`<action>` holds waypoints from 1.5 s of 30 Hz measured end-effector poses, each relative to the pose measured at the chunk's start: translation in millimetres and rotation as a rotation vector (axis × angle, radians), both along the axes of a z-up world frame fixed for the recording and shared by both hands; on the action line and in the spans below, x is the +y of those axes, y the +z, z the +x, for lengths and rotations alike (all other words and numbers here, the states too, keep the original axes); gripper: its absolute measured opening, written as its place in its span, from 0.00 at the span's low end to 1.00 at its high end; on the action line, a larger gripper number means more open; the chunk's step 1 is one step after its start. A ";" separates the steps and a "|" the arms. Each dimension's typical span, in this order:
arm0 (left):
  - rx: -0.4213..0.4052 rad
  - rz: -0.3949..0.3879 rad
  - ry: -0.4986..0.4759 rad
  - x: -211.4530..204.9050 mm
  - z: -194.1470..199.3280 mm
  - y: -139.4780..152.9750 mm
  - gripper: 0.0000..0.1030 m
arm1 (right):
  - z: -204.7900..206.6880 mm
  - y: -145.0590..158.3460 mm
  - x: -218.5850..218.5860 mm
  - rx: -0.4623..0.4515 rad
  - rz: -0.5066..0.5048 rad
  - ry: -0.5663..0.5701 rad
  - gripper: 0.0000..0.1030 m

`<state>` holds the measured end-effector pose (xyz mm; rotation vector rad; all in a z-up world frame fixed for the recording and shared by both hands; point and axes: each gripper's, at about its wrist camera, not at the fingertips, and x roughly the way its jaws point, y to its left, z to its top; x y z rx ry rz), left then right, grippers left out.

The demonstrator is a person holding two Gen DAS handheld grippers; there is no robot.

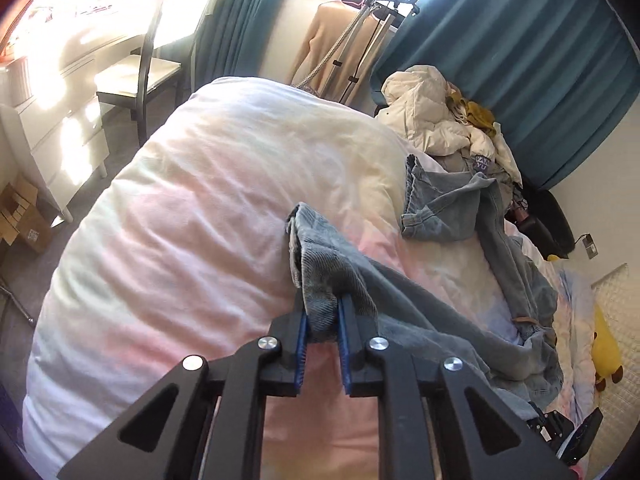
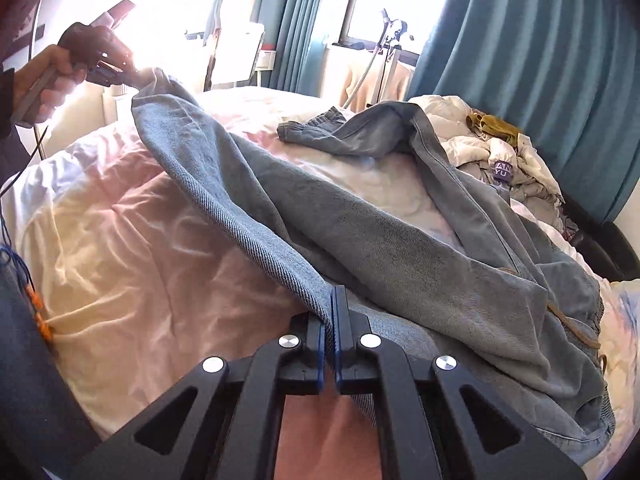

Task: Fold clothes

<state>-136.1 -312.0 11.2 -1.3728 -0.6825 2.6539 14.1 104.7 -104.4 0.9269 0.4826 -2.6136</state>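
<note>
A pair of grey-blue jeans (image 2: 360,216) lies spread across a pale pink and white duvet (image 2: 140,248) on a bed. My left gripper (image 1: 322,312) is shut on the bunched hem of one leg (image 1: 320,264), held above the duvet. In the right wrist view the left gripper (image 2: 120,74) shows at the far upper left, held by a hand, with that leg stretched taut from it. My right gripper (image 2: 330,304) is shut on the edge of the same leg, nearer the waist. The other leg (image 2: 320,128) lies crumpled farther back.
A heap of other clothes (image 1: 444,120) with a cream puffer jacket lies at the far end of the bed before teal curtains (image 1: 520,60). A chair (image 1: 144,72) and white drawers (image 1: 60,136) stand left. A garment steamer (image 1: 360,32) stands by the window. A yellow plush toy (image 1: 606,344) lies right.
</note>
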 end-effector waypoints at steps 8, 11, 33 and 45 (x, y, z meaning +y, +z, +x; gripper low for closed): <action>-0.071 0.114 0.168 -38.6 29.0 -54.6 0.07 | 37.7 -45.5 -42.3 -0.179 0.229 0.181 0.02; -0.077 0.135 0.226 -43.5 39.1 -76.9 0.06 | 40.4 -71.1 -55.1 -0.206 0.323 0.208 0.02; -0.066 -0.091 0.348 -33.3 81.7 -84.4 0.30 | 28.3 -53.9 -30.3 -0.251 0.108 0.180 0.08; 0.037 -0.079 0.309 23.2 64.3 -38.0 0.53 | -15.7 1.2 49.4 -0.227 -0.289 -0.133 0.70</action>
